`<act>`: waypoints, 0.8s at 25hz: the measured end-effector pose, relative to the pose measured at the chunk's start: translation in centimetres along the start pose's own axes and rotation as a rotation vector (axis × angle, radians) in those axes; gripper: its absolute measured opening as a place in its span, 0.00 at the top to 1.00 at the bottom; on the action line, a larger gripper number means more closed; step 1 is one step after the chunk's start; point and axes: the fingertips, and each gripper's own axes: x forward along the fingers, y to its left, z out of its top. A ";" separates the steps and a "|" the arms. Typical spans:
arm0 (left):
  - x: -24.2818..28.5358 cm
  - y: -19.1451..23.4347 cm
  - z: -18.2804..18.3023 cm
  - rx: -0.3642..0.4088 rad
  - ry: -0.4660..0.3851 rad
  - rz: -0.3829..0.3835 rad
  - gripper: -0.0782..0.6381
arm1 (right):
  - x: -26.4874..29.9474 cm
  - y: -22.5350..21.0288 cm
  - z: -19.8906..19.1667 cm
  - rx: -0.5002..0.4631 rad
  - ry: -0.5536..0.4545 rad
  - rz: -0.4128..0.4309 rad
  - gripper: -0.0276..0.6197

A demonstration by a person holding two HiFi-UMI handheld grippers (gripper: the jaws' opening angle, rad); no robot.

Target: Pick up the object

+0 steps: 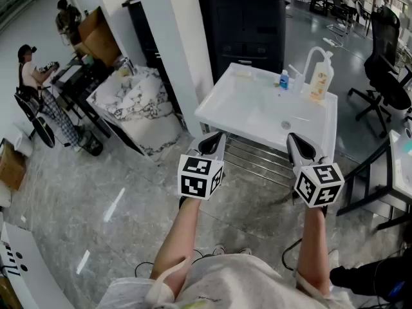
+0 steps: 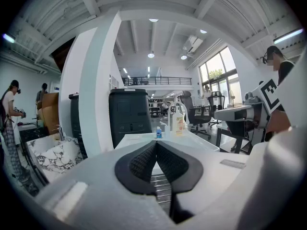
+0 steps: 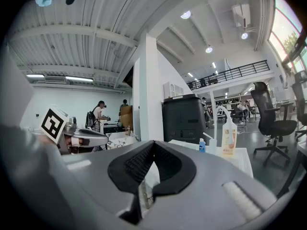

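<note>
Sink (image 1: pixel 257 114) beyond left hand-held gripper (image 1: pixel 215 139), right hand-held gripper (image 1: pixel 298 141), seemingly closed

From your head view, the left gripper (image 1: pixel 212 141) and the right gripper (image 1: pixel 300 147) show you only dark jaw tips beyond their marker cubes (image 1: pixel 200 176), and the cubes hide most of your hands. Those tips cover part of the metal rack (image 1: pixel 257 158) under the white sink (image 1: pixel 257 111). The print on the pump bottle (image 1: pixel 320 79) and on the small blue bottle (image 1: pixel 284 80) is too small to read. The office chair (image 1: pixel 386 63) and the desk (image 1: pixel 402 166) at your right are cut off by the picture's edge. In both gripper views the gripper's own body hides the sink's front and whatever lies below it.
</note>
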 end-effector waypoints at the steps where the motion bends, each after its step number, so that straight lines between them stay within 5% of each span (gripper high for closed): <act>1: 0.1 -0.2 0.0 -0.002 0.000 0.003 0.88 | -0.1 -0.2 0.0 0.000 0.001 0.004 0.95; 20: 4.1 -2.8 0.9 0.003 -0.008 -0.001 0.80 | -0.2 -4.1 -0.4 0.000 0.005 0.031 0.95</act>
